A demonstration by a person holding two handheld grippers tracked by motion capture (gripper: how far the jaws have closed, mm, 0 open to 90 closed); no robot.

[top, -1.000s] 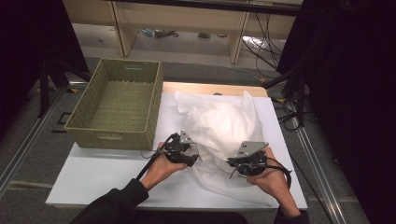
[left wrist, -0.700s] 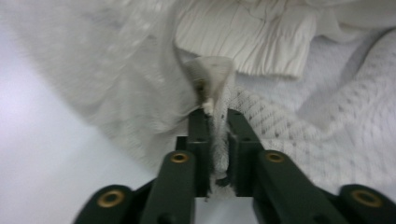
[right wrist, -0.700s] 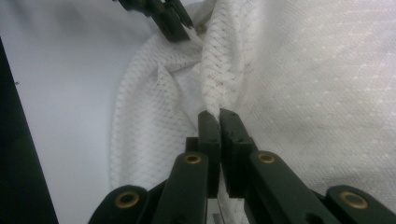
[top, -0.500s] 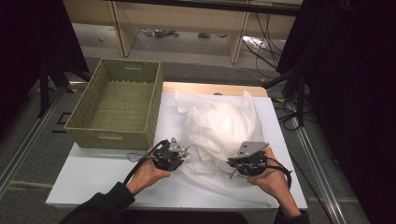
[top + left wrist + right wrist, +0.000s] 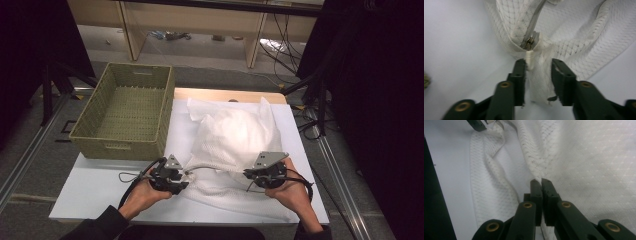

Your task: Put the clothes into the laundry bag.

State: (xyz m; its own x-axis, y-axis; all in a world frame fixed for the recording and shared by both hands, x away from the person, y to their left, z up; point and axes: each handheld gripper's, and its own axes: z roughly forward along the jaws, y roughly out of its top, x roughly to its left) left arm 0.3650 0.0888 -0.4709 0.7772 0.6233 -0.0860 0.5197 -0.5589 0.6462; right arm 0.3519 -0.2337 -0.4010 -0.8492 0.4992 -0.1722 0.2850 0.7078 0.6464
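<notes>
A white mesh bag [image 5: 235, 145] lies on the table's [image 5: 100, 185] near edge, bearing no readable writing. The left gripper [image 5: 537, 68] has jaws apart around the zipper pull [image 5: 530, 58]. The right gripper [image 5: 541, 185] is clamped on mesh.

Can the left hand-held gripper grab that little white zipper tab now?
Probably yes. The left hand-held gripper is open, and the white zipper tab sits right against one jaw's tip, nothing covering it.

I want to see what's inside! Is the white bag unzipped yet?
Hard to tell how far. The zipper pull sits between the left gripper's open jaws at the bag's corner. The right gripper is shut on the mesh. The basket is empty.
</notes>
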